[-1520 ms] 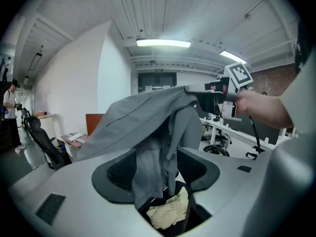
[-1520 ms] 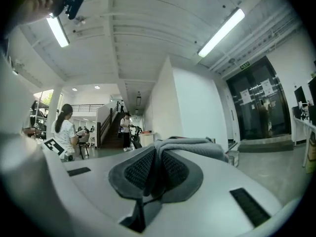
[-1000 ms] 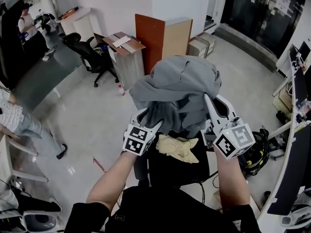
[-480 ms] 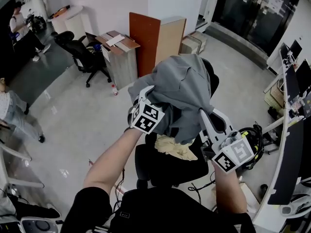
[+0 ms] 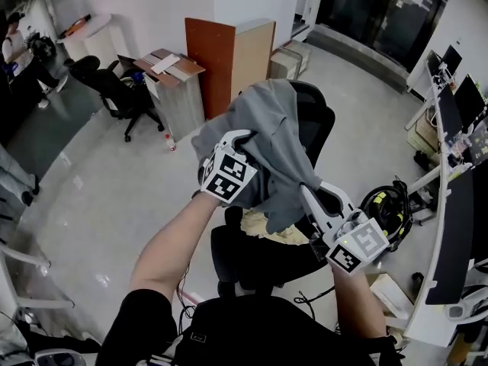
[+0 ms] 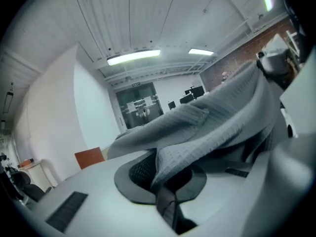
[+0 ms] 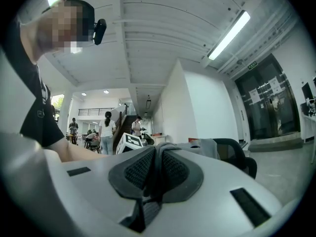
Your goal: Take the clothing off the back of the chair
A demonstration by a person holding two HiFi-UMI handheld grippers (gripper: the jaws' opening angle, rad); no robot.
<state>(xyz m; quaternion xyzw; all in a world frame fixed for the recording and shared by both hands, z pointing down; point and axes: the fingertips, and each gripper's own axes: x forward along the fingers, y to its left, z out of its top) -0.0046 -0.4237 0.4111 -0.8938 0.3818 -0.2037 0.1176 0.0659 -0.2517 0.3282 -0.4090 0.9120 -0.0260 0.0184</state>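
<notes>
A grey garment (image 5: 278, 139) hangs partly off the back of the black office chair (image 5: 319, 120). In the head view my left gripper (image 5: 245, 137) is shut on its upper left fold. The left gripper view shows the cloth (image 6: 212, 127) pinched between that gripper's (image 6: 168, 191) pads. My right gripper (image 5: 303, 189) is lower and to the right, shut on the garment's bottom corner. In the right gripper view a thin strip of grey cloth (image 7: 202, 146) runs out of that gripper's (image 7: 157, 174) closed pads toward the chair (image 7: 239, 154). A yellowish cloth (image 5: 293, 233) lies on the seat.
Orange and wood panels (image 5: 229, 48) stand behind the chair, next to a small desk (image 5: 169, 67) and a second black chair (image 5: 114, 90). A desk with monitors (image 5: 457, 128) runs along the right. A black and yellow item (image 5: 390, 204) sits on the floor. People stand far left (image 7: 106, 130).
My left gripper has risen and closed on the garment's upper fold. My right gripper has dropped lower with its corner. The garment has slid off to the left, baring the chair's backrest.
</notes>
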